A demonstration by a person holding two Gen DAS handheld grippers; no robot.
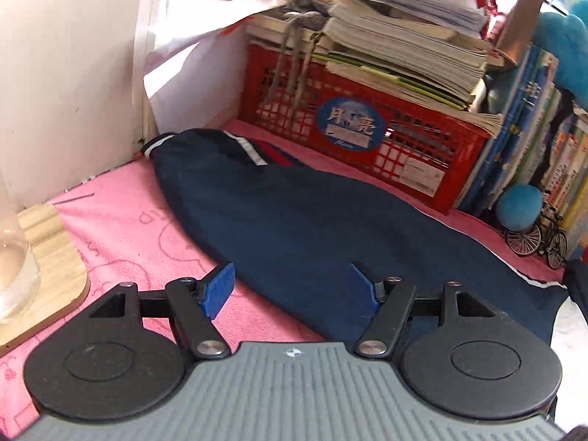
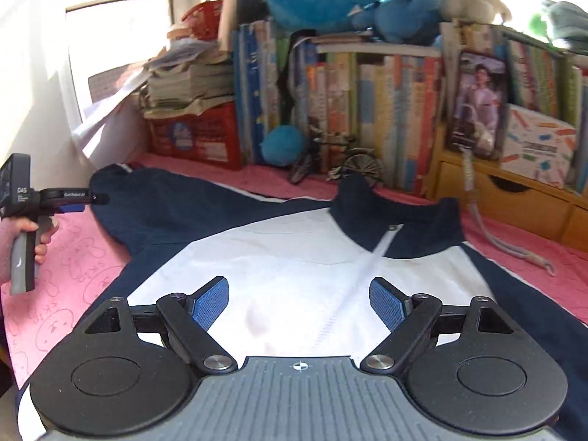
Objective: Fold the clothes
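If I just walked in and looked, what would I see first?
You would first see the big navy and white zip jacket spread flat on the pink bunny towel, with one navy sleeve stretched out toward the red crate stacked with books. Both the left gripper and right gripper hover open just above it. Behind, blue plush toys sit on top of a packed row of books.

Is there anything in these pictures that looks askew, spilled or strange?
The pile of books on the red crate leans and juts out past its right edge. A grey cord hangs down over the crate's front. The jacket lies flat and unfolded. Nothing looks spilled.
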